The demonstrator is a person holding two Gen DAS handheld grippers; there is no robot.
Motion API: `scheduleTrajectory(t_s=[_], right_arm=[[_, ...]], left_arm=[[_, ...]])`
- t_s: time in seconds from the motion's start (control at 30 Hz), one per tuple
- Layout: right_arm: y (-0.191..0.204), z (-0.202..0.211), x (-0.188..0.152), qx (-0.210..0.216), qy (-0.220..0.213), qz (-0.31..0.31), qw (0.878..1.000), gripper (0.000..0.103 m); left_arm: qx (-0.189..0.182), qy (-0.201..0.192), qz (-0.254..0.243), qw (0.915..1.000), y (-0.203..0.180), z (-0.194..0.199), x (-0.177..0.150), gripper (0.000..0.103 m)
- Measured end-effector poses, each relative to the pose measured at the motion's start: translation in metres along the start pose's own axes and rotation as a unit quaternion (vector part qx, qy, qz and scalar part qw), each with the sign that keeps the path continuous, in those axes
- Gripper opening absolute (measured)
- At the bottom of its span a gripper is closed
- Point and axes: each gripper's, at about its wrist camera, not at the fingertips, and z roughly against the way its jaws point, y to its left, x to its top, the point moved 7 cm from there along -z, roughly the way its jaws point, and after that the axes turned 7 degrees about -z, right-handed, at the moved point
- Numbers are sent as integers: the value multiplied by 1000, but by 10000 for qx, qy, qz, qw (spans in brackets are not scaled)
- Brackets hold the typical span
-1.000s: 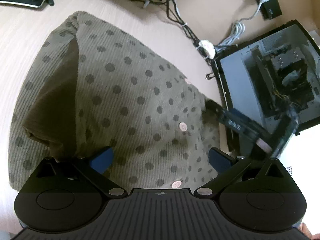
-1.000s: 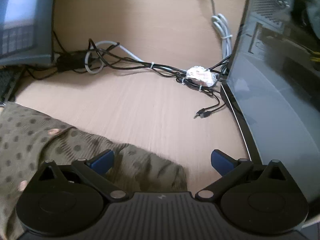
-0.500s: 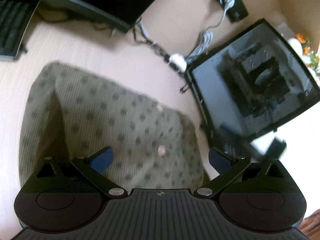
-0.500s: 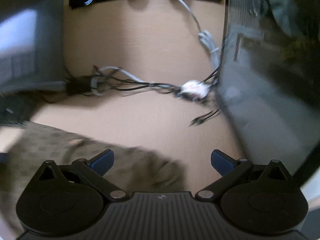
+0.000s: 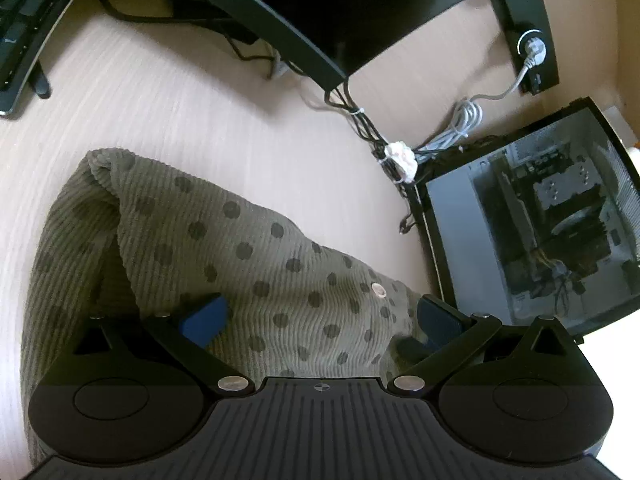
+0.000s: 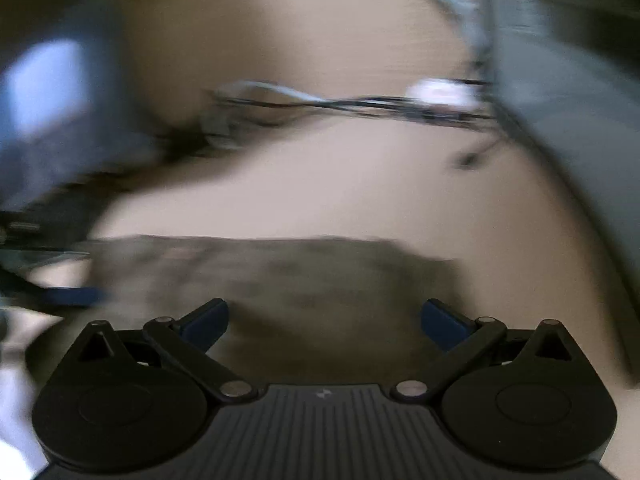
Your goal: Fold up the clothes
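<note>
My left gripper (image 5: 320,316) and my right gripper (image 6: 324,316) both stand spread wide with nothing between their blue pads, each poised over the garment (image 5: 224,256). It is olive ribbed cloth with dark dots and a small pink button (image 5: 378,289), lying folded in a soft mound on the pale wooden desk (image 5: 208,112). Beyond it sit tangled cables (image 5: 394,152), the glass-sided computer case (image 5: 532,232) and the monitor (image 5: 328,4); the right view is blurred.

Ribbed matt olive cloth garment (image 5: 240,248) with dark dots, pale wood-grain desk (image 5: 200,120), glossy glass-sided computer case (image 5: 540,232)
</note>
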Motion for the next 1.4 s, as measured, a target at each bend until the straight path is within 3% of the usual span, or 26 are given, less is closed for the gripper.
scheduleTrajectory(t_s=[0.13,0.2,0.3,0.47,0.57,0.77,0.87,1.03,1.13,1.2,1.3,1.4], right_arm=[[-4,-2,5,-7,-15,-28,10000,103],[-5,-5,7,35,-8,-50,10000,103],[10,-23,10,549,151,-157,9983,103],[6,-52,-15,527,621,-59,9967,100],[-4,-33,-34,449,636,45,9970,99],[-7,17,-81,-167,656,476,9966,101],[4,38,-97,-399,764,253,9960,103],[28,69,-101,338,906,113,9952,103],[17,88,-81,7,448,391,9982,103],[-3,85,-70,-672,232,602,9956,103],[-27,69,-68,-1509,196,859,9846,103],[-31,56,-85,-1717,416,1039,9788,103]], left_arm=[[115,-45,-121,9998,-15,24,-6,103],[-157,-15,-129,9998,-26,37,-16,103],[-508,298,70,9982,-35,38,-42,103],[-247,687,91,9973,-25,8,-59,103],[-183,665,-79,9976,-25,-11,-44,103],[-12,615,-936,9937,-56,-72,-10,103],[-33,574,-1144,9918,-78,-97,-4,103],[-359,572,-1184,9907,-97,-76,-15,103],[-669,661,-1169,9887,-99,-53,-32,103],[-746,774,-1105,9880,-96,-51,-42,103],[-582,873,-1001,9894,-87,-66,-46,103],[-378,922,-913,9908,-78,-81,-44,103]])
